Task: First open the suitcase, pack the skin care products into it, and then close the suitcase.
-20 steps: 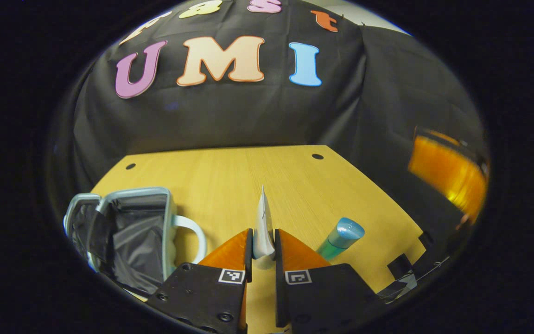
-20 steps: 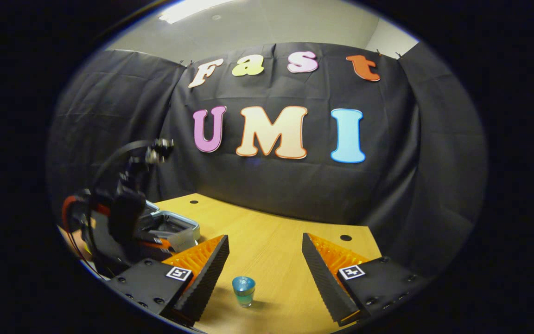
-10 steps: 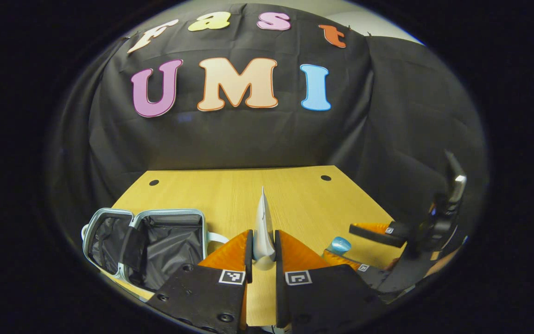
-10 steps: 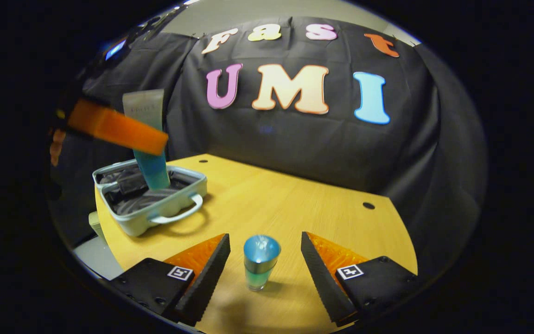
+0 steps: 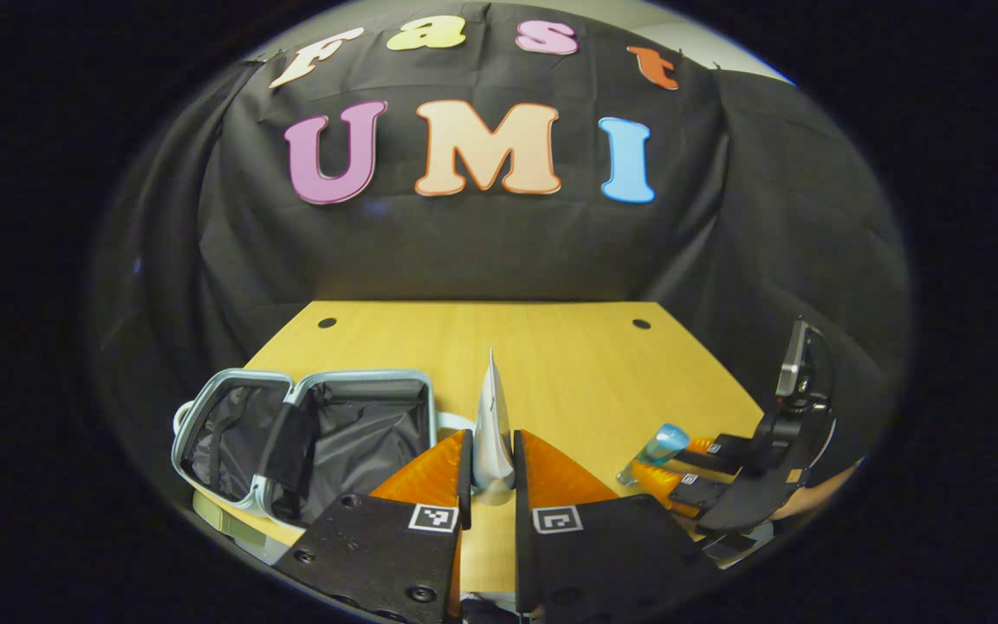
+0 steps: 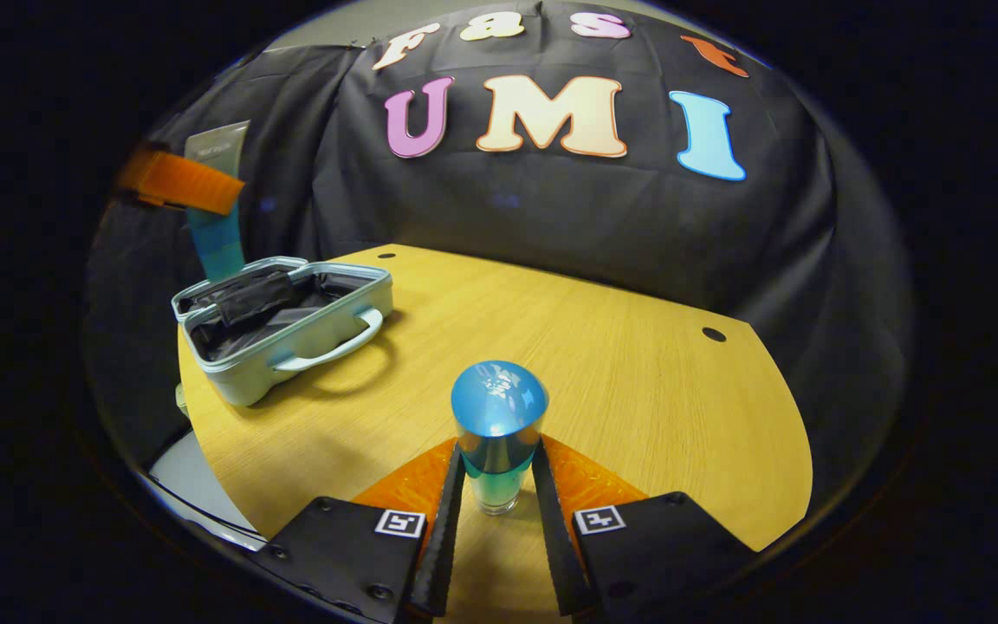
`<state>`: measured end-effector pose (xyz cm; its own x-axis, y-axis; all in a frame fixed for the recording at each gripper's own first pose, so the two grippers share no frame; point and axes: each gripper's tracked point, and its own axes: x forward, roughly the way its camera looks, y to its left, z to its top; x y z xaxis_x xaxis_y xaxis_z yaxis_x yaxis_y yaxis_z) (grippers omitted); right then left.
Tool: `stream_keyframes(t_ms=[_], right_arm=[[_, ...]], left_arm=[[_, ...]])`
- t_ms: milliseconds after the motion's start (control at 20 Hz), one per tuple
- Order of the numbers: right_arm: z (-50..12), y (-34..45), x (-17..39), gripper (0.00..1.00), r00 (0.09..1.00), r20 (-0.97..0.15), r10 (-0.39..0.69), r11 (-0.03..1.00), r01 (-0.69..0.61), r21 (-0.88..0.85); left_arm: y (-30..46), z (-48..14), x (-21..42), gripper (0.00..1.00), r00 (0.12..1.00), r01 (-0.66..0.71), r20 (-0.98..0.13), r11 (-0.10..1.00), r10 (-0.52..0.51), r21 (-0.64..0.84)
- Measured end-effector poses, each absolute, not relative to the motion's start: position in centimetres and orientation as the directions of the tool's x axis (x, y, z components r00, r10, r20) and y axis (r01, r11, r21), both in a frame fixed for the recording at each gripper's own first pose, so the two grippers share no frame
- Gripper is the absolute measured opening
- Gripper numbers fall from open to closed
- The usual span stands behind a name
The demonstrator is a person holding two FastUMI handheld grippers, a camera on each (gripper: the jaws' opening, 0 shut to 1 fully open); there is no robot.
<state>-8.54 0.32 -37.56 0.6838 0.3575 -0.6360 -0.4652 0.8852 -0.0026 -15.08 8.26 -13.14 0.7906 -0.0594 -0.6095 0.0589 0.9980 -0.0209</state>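
An open pale-blue suitcase (image 5: 308,433) (image 6: 282,321) with dark lining lies on the wooden table (image 6: 638,390). My left gripper (image 5: 490,438) is shut on a flat tube (image 5: 492,416), held edge-on above the table to the right of the suitcase. In the right gripper view that left gripper (image 6: 178,182) holds the tube (image 6: 215,234) upright behind the suitcase. My right gripper (image 6: 499,451) is shut on a standing bottle with a blue cap (image 6: 499,407). The left gripper view shows the right gripper (image 5: 677,459) around that bottle (image 5: 662,440) near the table's right edge.
The suitcase's handle (image 6: 334,347) faces the middle of the table. Two cable holes (image 5: 327,322) (image 5: 641,324) sit near the far edge. The black cloth wall closes the back and sides. A hand holds the right gripper at the far right.
The right gripper came down around the blue-capped bottle and its fingers closed on it. The left gripper kept the tube and swung so that the suitcase sits nearer the middle of its view.
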Motion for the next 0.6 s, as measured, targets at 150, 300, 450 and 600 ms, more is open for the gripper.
stream_keyframes(t_ms=[150, 300, 450, 600], right_arm=[[-36.4, 1.1, -8.9, 0.45, 0.664, -0.654, 0.363, 0.892, -0.449, 0.039], [-33.9, 2.5, -8.8, 0.45, 0.658, -0.646, 0.386, 0.89, -0.449, 0.074], [-31.0, 4.7, -8.7, 0.46, 0.651, -0.632, 0.42, 0.88, -0.463, 0.107], [-29.3, 7.4, -9.1, 0.46, 0.615, -0.644, 0.454, 0.867, -0.471, 0.162]], left_arm=[[11.6, -14.7, -15.8, 0.17, 0.75, 0.021, -0.661, 1.0, -0.009, 0.01], [15.5, -17.1, -16.5, 0.17, 0.687, -0.021, -0.726, 0.999, 0.041, 0.036], [18.8, -19.8, -17.2, 0.17, 0.613, -0.047, -0.788, 0.998, 0.064, 0.045], [21.2, -22.8, -17.5, 0.17, 0.546, -0.062, -0.835, 0.997, 0.064, 0.036]])
